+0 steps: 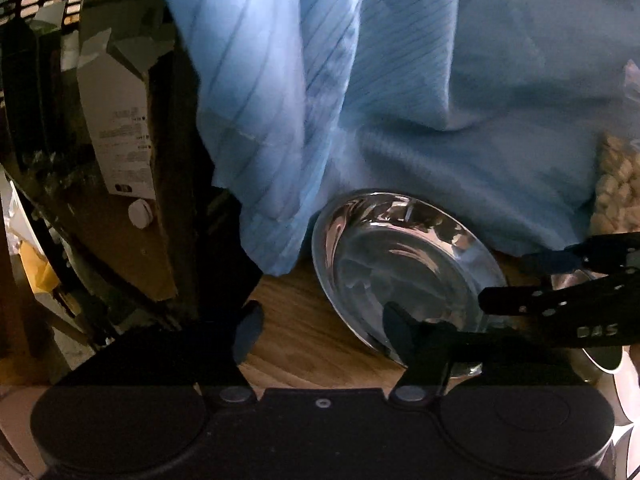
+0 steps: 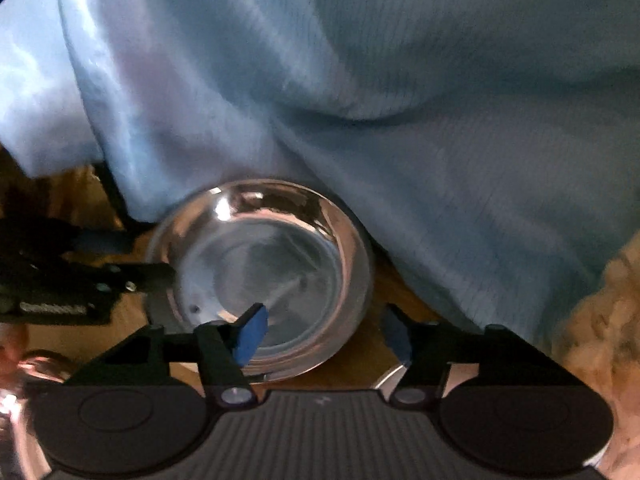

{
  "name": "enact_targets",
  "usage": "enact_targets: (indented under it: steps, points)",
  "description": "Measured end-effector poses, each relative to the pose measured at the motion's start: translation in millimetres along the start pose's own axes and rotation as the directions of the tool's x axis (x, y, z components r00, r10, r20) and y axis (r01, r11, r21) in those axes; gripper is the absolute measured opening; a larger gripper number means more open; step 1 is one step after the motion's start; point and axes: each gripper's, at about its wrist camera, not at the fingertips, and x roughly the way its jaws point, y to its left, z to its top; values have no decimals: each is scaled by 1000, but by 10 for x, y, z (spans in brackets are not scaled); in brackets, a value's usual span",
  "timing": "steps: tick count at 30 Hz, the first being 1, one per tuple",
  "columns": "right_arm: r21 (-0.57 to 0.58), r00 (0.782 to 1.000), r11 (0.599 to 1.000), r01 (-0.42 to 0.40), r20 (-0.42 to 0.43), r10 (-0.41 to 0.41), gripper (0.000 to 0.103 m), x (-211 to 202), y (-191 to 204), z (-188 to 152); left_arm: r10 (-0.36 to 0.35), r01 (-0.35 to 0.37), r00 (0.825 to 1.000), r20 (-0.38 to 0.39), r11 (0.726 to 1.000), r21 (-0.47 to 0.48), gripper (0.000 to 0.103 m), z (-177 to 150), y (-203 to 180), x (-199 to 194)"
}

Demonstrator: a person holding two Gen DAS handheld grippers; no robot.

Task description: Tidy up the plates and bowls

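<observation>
My left gripper (image 1: pixel 320 328) and right gripper (image 2: pixel 324 330) both stand half open astride opposite rims of the steel bowl (image 2: pixel 260 276), gripping nothing. The bowl sits on the wooden table (image 1: pixel 312 340) against the blue cloth (image 2: pixel 400 100), so sorting looks barely begun.

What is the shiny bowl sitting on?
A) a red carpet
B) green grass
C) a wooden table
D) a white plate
C: the steel bowl rests on a brown wood-grain table, with a light blue cloth draped right behind it.
</observation>
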Motion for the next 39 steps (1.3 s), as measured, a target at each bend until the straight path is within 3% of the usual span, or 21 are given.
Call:
enact_targets:
  steps: [4, 11, 15, 18, 21, 25, 39]
  points:
    - [-43, 998, 998, 42, -41, -44, 59, 172, 71, 50, -26, 26, 1000, 4, 1000, 10, 45, 24, 28, 19]
    - [-29, 996, 999, 23, -87, -25, 55, 271, 42, 70, -63, 63, 998, -2, 998, 8, 31, 40, -4, 57]
    - [-11, 997, 1000, 12, -82, -13, 44, 276, 30, 79, -69, 69, 998, 1, 997, 22, 23, 37, -51, 69]
    - [-2, 997, 1000, 28, -72, -29, 28, 262, -49, 93, -51, 50, 999, 8, 998, 34, 23, 23, -80, 70]
    - [45, 998, 999, 14, -59, -11, 23, 261, -125, 74, -50, 50, 999, 9, 998, 24, 22, 10, -81, 58]
    - [96, 999, 995, 1, -41, 3, 21, 235, -165, 48, -45, 45, 999, 13, 999, 24, 22, -10, -98, 11]
    - [110, 995, 993, -31, 97, 21, 19, -327, -179, -192, -54, 51, 993, 108, 998, 34, 22, -27, -113, -489]
